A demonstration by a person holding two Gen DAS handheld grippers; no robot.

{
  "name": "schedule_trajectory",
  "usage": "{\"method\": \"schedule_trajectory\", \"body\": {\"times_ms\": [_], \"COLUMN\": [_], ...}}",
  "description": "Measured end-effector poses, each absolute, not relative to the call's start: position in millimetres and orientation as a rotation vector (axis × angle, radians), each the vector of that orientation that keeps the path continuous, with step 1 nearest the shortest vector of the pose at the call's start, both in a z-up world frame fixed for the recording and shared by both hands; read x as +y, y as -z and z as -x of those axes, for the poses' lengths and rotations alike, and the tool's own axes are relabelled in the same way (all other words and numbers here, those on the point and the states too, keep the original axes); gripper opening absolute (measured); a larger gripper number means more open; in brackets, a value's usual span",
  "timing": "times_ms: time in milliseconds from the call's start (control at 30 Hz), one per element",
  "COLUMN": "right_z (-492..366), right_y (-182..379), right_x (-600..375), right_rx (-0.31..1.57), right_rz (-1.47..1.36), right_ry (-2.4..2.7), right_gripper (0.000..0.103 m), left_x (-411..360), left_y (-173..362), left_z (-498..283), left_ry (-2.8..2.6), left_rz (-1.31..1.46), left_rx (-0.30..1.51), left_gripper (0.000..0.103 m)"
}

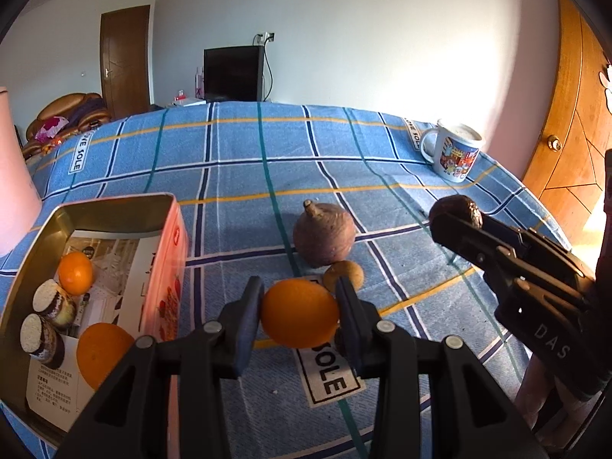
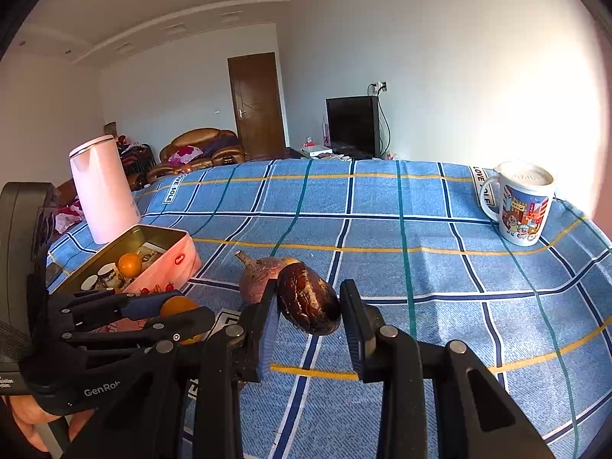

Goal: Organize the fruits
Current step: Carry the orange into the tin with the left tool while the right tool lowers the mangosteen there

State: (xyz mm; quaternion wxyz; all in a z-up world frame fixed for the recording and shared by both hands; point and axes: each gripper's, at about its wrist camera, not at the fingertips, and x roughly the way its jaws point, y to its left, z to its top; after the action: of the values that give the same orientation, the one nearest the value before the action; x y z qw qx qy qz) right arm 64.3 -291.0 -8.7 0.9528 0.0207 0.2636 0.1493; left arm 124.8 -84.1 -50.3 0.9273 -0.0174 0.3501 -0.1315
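Observation:
In the left wrist view my left gripper [image 1: 299, 315] is shut on an orange [image 1: 300, 311], held just above the blue checked cloth [image 1: 237, 145]. A pink-sided tin box [image 1: 114, 202] sits to its left, with two oranges [image 1: 75, 272] and small jars [image 1: 51, 302] inside. Beyond the held orange lie a round purple fruit with a stem [image 1: 323, 235] and a small brown fruit [image 1: 350, 273]. My right gripper [image 2: 310, 319] is shut on a dark brown wrinkled fruit [image 2: 308, 298], raised over the cloth. The left wrist view also shows this gripper [image 1: 443, 218] at the right.
A printed mug [image 2: 524, 206] stands at the far right corner of the cloth. A pale pink kettle [image 2: 103, 191] stands behind the tin box [image 2: 183, 246]. A person's hand [image 2: 26, 417] holds the left gripper [image 2: 183, 311]. A wooden headboard [image 1: 573, 122] rises at the right.

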Motion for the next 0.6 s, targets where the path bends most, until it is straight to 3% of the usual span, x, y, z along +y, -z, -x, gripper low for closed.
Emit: {"method": "schedule_trajectory", "body": {"times_ms": [600], "right_z": [-46], "right_y": [0], "right_x": [-293], "right_rx": [0.425], "right_rz": [-0.034], "right_ry": [-0.298], "right_gripper": [0.033], "left_x": [-89], "left_y": [31], "left_z": [-91], "left_ry": [0.227], "left_rz": [-0.029], "left_rx": [0.549], "left_gripper": [0.040]}}
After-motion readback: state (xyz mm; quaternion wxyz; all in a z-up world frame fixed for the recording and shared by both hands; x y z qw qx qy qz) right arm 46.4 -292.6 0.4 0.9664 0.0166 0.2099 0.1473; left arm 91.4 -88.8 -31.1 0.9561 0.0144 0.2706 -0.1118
